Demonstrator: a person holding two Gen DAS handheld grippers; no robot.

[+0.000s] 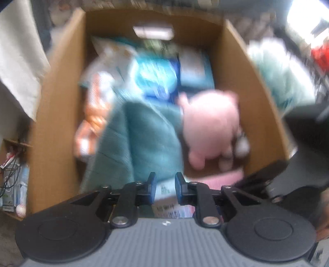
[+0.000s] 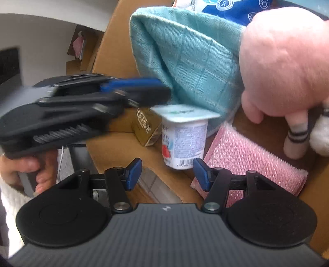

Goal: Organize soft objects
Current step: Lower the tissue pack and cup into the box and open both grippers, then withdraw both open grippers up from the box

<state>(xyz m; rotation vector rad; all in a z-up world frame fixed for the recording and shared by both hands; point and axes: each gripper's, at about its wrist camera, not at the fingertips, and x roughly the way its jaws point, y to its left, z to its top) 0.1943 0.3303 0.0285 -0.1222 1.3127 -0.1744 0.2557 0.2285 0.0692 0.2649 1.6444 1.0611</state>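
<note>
Left claw [image 1: 165,190]: blue pads nearly closed, a narrow gap between them, nothing pinched. It points steeply down into the open brown cardboard box [image 1: 55,115].

Right claw [image 2: 167,174]: jaws about half open, gripping nothing. A small white plastic yogurt cup with a foil lid [image 2: 184,139] stands just beyond its tips at 12 o'clock, tilted, lid end towards 11 o'clock. Cup print too small to read; a red fruit picture shows.

Pink plush toy [image 2: 283,67] lies in the box at 2 o'clock from the right claw, long axis running 11 to 5 o'clock in the left wrist view, striped legs towards the near wall. Folded teal cloth [image 2: 185,57] lies touching it. Pink ribbed cloth [image 2: 246,160] lies at 3 o'clock, just beside the cup. Blue packet [image 2: 236,10]: "30" legible.
</note>
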